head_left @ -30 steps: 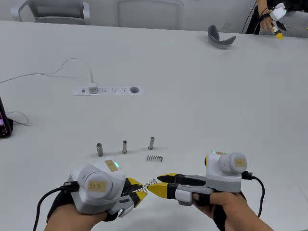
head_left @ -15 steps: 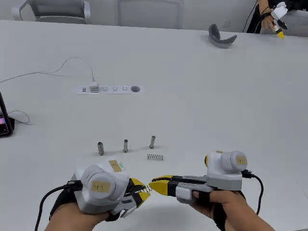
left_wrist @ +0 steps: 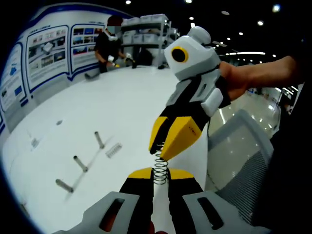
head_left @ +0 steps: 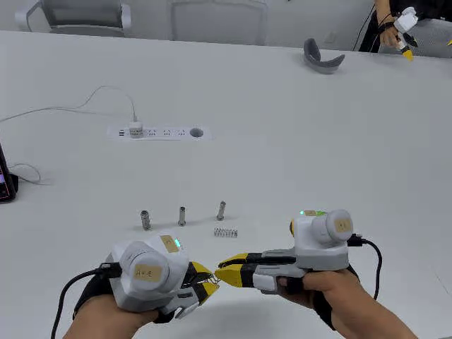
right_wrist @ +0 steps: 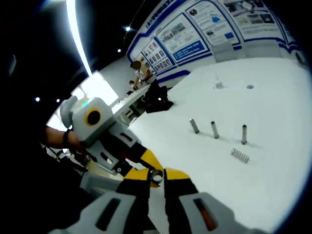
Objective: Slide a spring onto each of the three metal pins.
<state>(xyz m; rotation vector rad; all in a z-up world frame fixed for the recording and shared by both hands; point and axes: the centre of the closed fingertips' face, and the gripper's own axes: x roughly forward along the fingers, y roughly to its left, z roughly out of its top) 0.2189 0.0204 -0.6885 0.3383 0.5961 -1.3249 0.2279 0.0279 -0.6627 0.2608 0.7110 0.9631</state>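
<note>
- Handoff: left tool (head_left: 204, 278) and right tool (head_left: 222, 274) each pinch one end of thin coiled metal spring (left_wrist: 160, 166), probably re-aiming it.
- Ahead stand three short metal pins (head_left: 181, 216).

left gripper (left_wrist: 160, 176) and right gripper (left_wrist: 165, 145) both pinch one spring (left_wrist: 159, 165) in their jaws; three pins (left_wrist: 80, 163) and a loose spring (left_wrist: 113, 149) sit on the table (left_wrist: 131, 107).
</note>
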